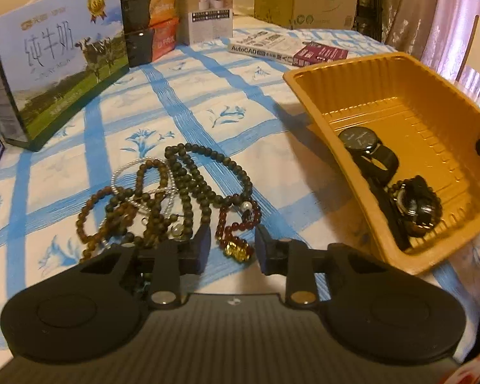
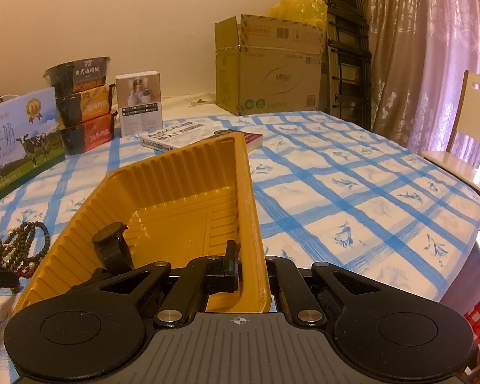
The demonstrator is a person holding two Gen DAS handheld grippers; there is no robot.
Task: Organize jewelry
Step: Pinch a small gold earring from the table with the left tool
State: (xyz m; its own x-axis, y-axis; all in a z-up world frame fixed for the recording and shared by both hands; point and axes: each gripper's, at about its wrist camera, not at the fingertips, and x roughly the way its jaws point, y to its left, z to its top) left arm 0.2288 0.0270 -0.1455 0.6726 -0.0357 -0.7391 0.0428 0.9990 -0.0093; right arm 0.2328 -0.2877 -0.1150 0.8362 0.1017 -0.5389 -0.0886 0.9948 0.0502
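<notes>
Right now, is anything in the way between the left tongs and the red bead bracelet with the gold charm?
Nothing visible. The left tongs are open with the red bead bracelet right between their tips. Dark bead strands lie tangled just beside it. The way across the cloth to the yellow tray looks open too.

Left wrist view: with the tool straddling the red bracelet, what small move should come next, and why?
Probably close the left tool on the red bracelet. Its gold charm lies between the fingers with gaps on both sides, so nothing is gripped. The right tool is clamped on the yellow tray wall, tilting it, with watches inside.
</notes>
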